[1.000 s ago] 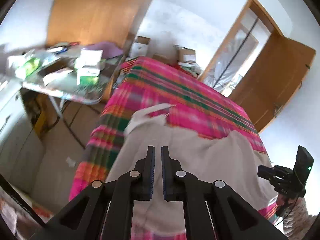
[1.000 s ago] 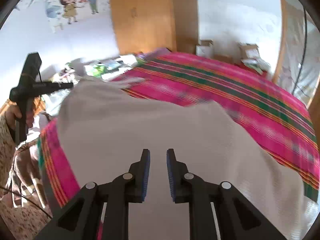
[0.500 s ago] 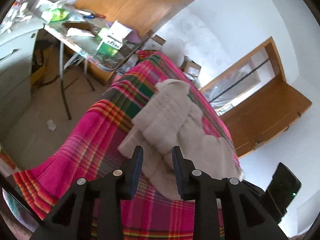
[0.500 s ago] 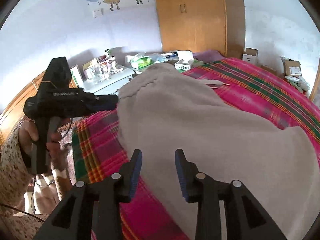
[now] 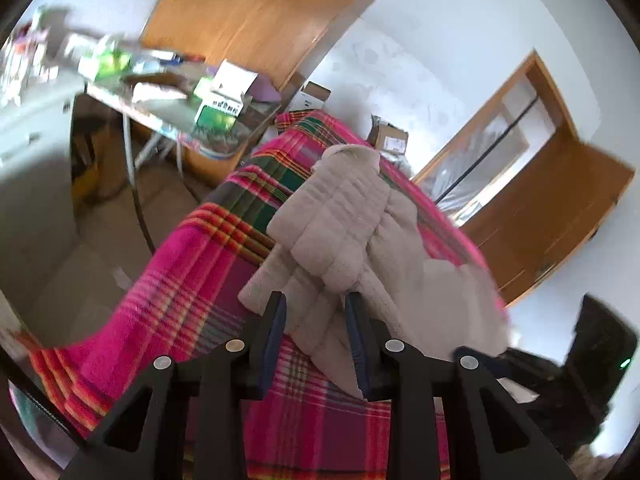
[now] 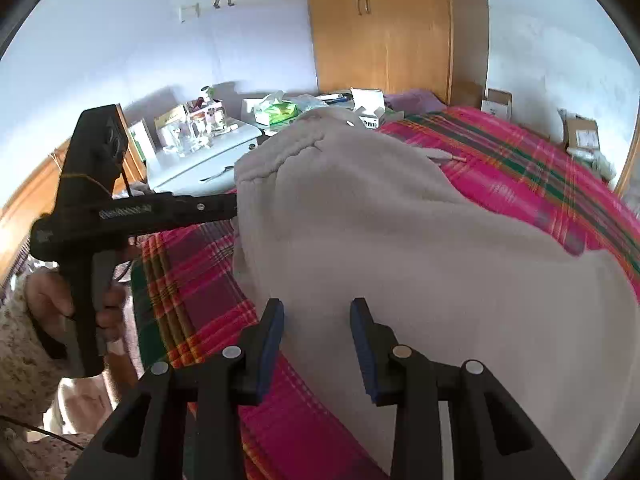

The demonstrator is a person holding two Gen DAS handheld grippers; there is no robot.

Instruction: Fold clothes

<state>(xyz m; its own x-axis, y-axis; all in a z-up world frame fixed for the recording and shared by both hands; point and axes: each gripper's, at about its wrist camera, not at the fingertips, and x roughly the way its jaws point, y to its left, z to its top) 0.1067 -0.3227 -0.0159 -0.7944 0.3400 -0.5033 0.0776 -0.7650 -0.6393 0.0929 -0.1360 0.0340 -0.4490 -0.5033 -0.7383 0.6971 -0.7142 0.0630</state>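
Note:
A beige fleece garment (image 5: 352, 220) lies bunched in thick folds on the pink plaid bed cover (image 5: 192, 280). My left gripper (image 5: 315, 304) stands open at the garment's near corner, with a fold of cloth showing between its fingers and no pad pressing on it. The right wrist view shows the same garment (image 6: 400, 240) as a broad heap. My right gripper (image 6: 317, 308) is open just above its near edge, holding nothing. The left gripper (image 6: 230, 206) comes in from the left there, its tips at the garment's edge, held by a hand (image 6: 48, 300).
A cluttered table (image 5: 168, 116) with boxes stands left of the bed, beside a white cabinet (image 6: 200, 160). A wooden wardrobe (image 6: 380, 24) fills the back wall. Cardboard boxes (image 5: 388, 136) sit past the bed's far end, near an open door (image 5: 552, 208). Bare floor (image 5: 60, 240) lies left.
Both grippers' jaws have gone from nearly shut to open. The garment, spread close under both cameras before, now lies heaped on the bed. The left gripper sank and rolled; the right moved sideways.

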